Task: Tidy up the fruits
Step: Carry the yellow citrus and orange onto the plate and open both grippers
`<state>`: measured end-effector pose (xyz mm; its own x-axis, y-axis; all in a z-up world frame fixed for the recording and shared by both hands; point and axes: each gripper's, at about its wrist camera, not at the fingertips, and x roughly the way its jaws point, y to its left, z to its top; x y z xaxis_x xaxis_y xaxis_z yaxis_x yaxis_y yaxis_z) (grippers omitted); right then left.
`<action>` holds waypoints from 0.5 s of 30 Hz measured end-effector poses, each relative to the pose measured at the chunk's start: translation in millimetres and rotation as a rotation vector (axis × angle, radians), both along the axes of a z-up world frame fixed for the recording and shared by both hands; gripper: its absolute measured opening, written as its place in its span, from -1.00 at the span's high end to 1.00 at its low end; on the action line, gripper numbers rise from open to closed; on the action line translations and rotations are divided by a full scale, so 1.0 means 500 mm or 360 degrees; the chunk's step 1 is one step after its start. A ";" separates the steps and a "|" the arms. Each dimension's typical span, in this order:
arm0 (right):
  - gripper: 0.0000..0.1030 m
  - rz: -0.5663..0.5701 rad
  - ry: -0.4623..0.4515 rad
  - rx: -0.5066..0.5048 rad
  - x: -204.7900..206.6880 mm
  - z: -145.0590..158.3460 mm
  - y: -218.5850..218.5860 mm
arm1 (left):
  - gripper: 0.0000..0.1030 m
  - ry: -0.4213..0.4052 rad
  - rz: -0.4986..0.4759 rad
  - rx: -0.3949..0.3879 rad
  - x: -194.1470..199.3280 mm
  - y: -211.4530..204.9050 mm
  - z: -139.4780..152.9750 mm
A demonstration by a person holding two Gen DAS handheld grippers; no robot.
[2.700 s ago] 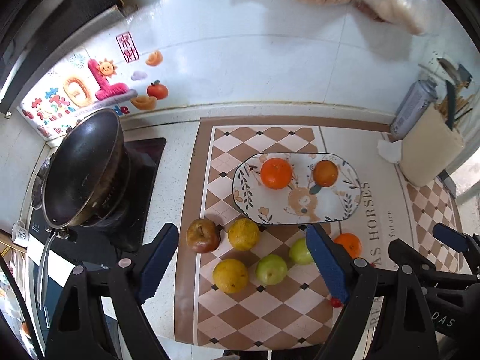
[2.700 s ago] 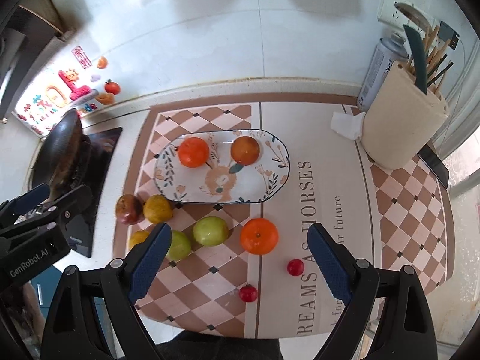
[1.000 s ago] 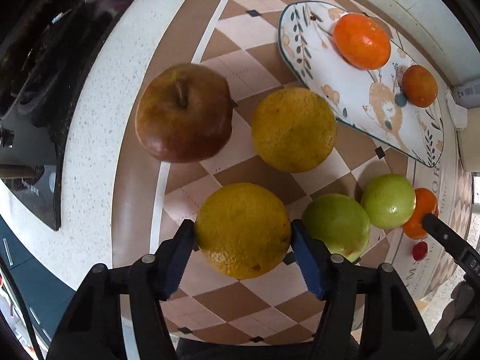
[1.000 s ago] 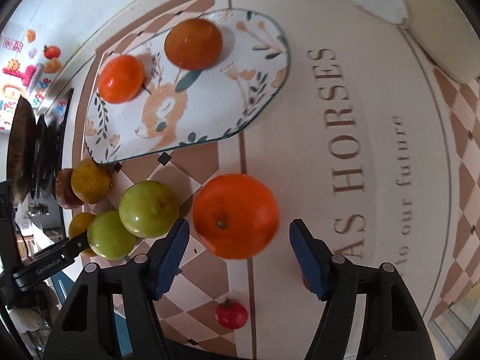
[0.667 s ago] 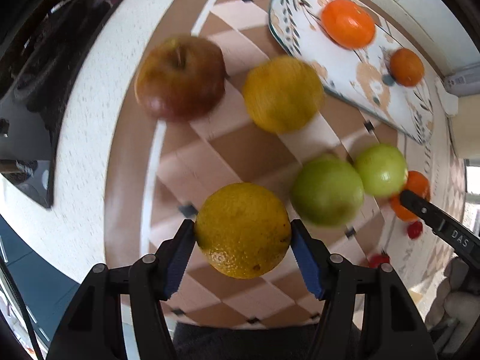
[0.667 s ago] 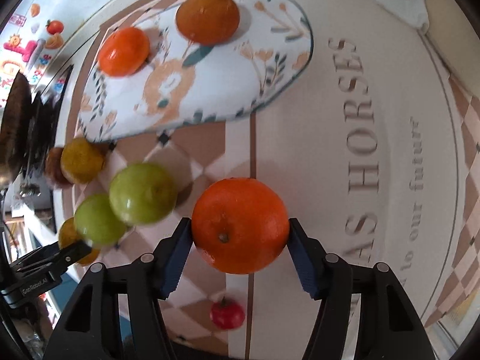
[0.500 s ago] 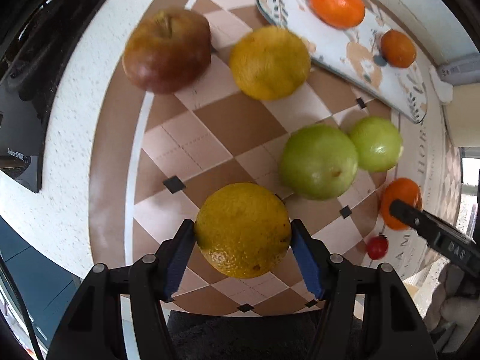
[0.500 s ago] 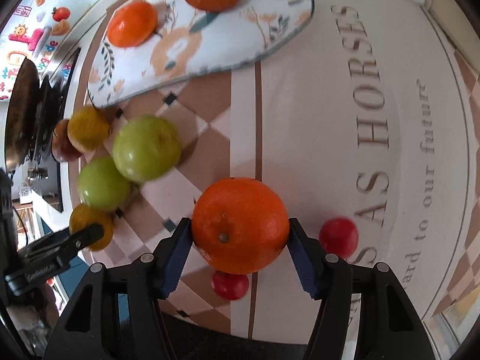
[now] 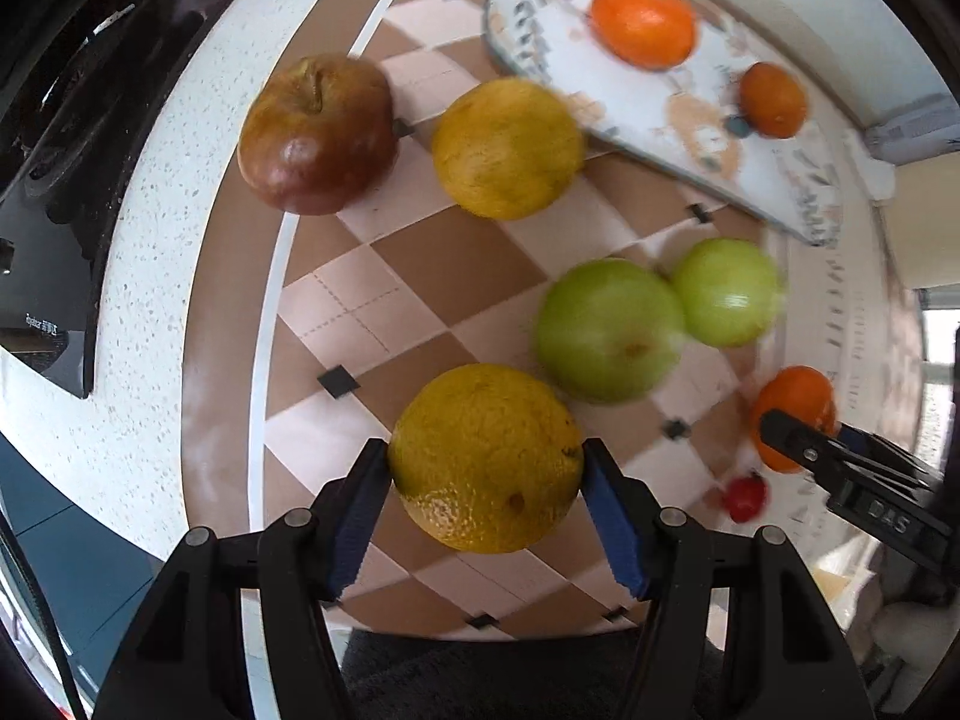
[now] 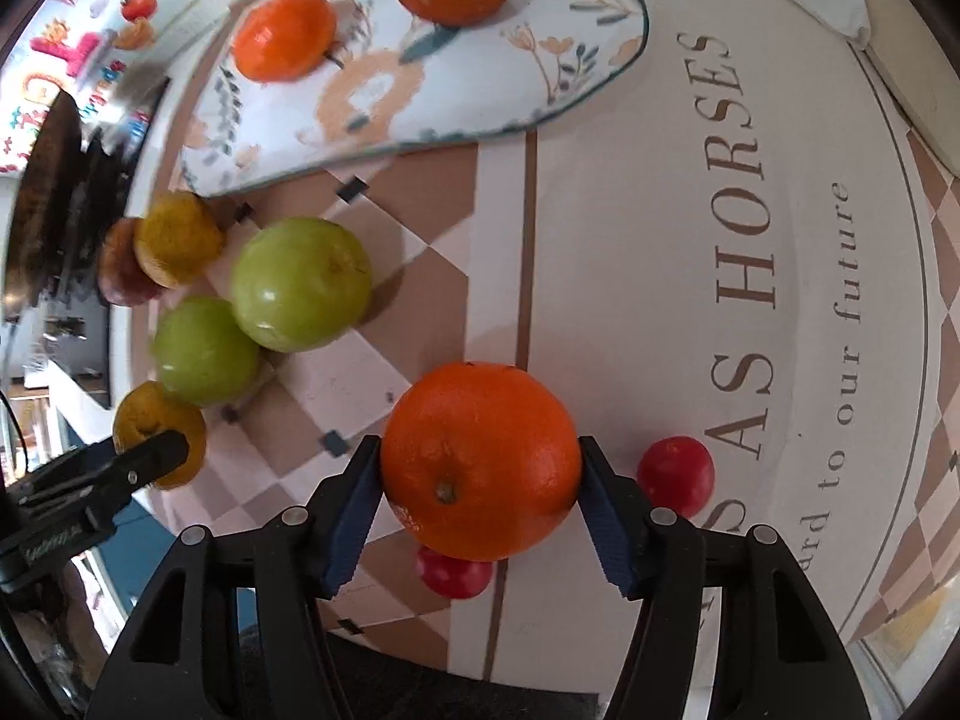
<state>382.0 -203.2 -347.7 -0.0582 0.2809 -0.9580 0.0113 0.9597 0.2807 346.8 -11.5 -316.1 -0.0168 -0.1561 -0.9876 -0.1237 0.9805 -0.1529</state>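
Each claw has one round fruit pinched between its blue pads.

In the left wrist view, a brown-red apple [image 9: 317, 135] sits at the upper left on the checkered mat [image 9: 420, 264]. Next to it is a yellow fruit [image 9: 507, 147]. The flowery plate [image 9: 690, 114] with two small oranges is at the upper right. Two green apples [image 9: 609, 330] touch in the middle right. At the bottom middle, the left gripper [image 9: 486, 480] squeezes a yellow orange [image 9: 486, 459] from both sides. In the right wrist view, the green apples [image 10: 300, 285] lie at the middle left. At the bottom middle, the right gripper [image 10: 480, 474] is clamped on a bright orange [image 10: 480, 459]. One small red fruit [image 10: 676, 476] lies just right of it, and another [image 10: 453, 576] peeks out below.
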 end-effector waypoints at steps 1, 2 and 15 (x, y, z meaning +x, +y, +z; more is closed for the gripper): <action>-0.27 -0.0014 -0.0005 0.0024 0.003 0.008 0.000 | -0.20 -0.0025 -0.0009 -0.0016 0.003 -0.016 0.028; -0.27 -0.0036 -0.0024 0.0059 0.009 0.027 -0.017 | -0.20 -0.0058 -0.0021 -0.0029 0.001 -0.021 0.054; -0.26 -0.0116 -0.0235 0.0220 0.216 0.106 0.011 | -0.20 -0.0293 -0.0088 -0.0059 0.241 -0.013 0.179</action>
